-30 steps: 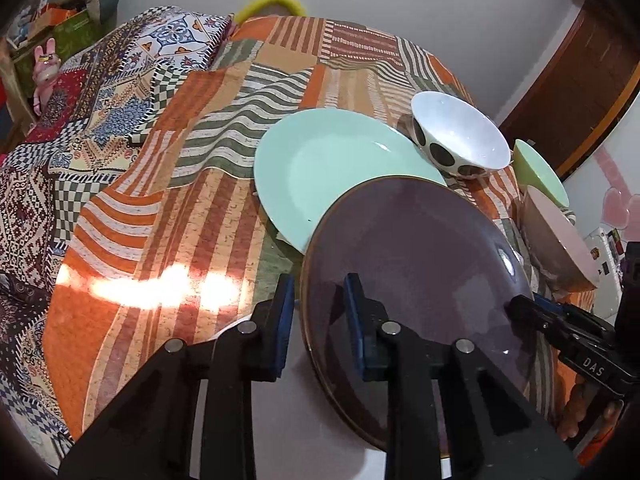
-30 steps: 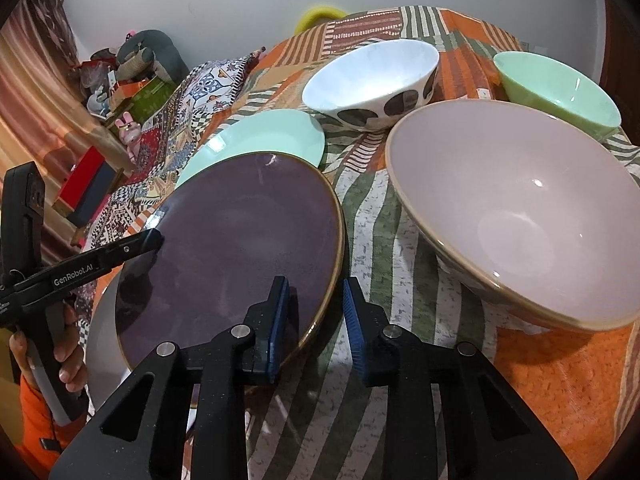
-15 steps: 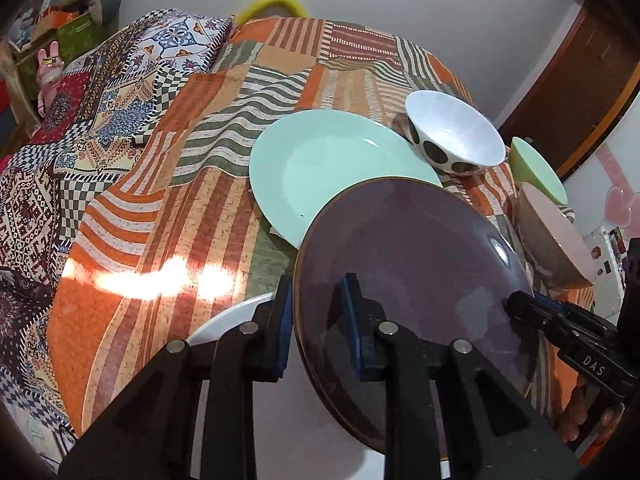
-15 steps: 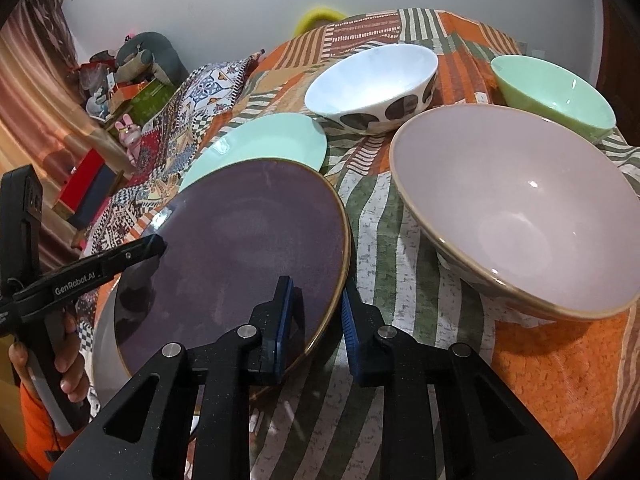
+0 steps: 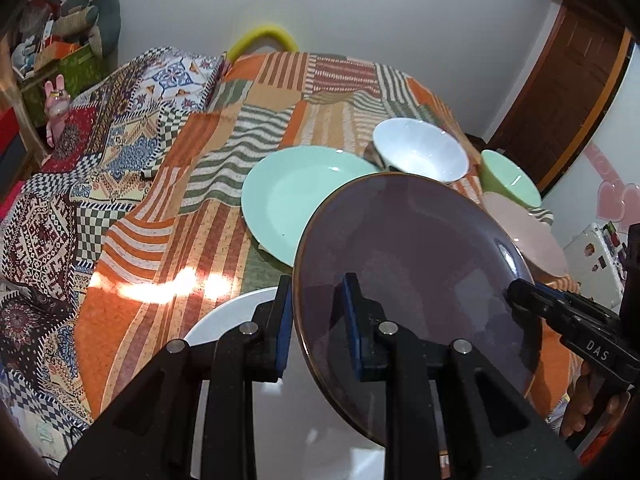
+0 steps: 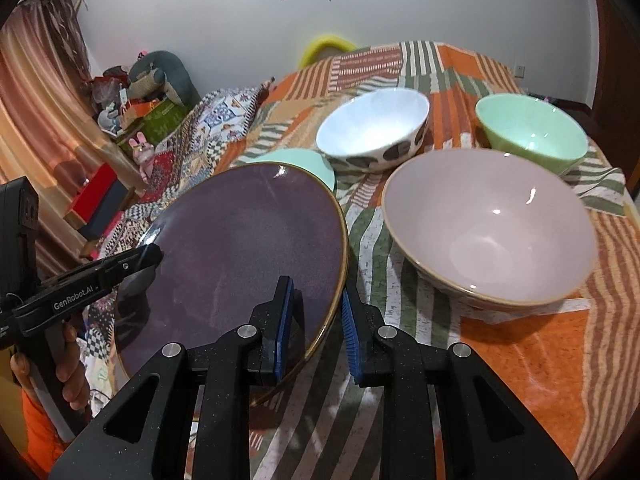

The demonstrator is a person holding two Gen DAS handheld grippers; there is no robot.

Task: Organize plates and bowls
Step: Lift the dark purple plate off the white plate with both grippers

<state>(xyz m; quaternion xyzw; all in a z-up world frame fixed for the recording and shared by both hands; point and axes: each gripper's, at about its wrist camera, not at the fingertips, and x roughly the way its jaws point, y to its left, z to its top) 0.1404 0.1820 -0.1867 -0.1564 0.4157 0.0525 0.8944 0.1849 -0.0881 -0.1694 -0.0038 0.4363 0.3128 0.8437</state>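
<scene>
A dark purple plate [image 5: 416, 280] with a thin gold rim hangs tilted above the table, held from both sides. My left gripper [image 5: 318, 320] is shut on its left rim, and my right gripper [image 6: 318, 320] is shut on its right rim [image 6: 332, 264]. Under it lies a white plate [image 5: 224, 320]. A mint green plate [image 5: 292, 200] lies just beyond on the patchwork cloth. Further off stand a white bowl with dark spots [image 6: 372, 136], a mint green bowl [image 6: 532, 136] and a large pale pink bowl [image 6: 488, 228].
The patchwork tablecloth [image 5: 160, 220] covers the table and drops off at the left. A yellow chair back [image 5: 262, 38] shows at the far edge. Boxes and soft toys [image 6: 148, 92] sit along the left wall, and a brown door [image 5: 568, 92] stands at the right.
Both grippers have lifted the purple plate off the white plate, which now shows beneath it. The right gripper's fingers closed a little tighter on the rim.
</scene>
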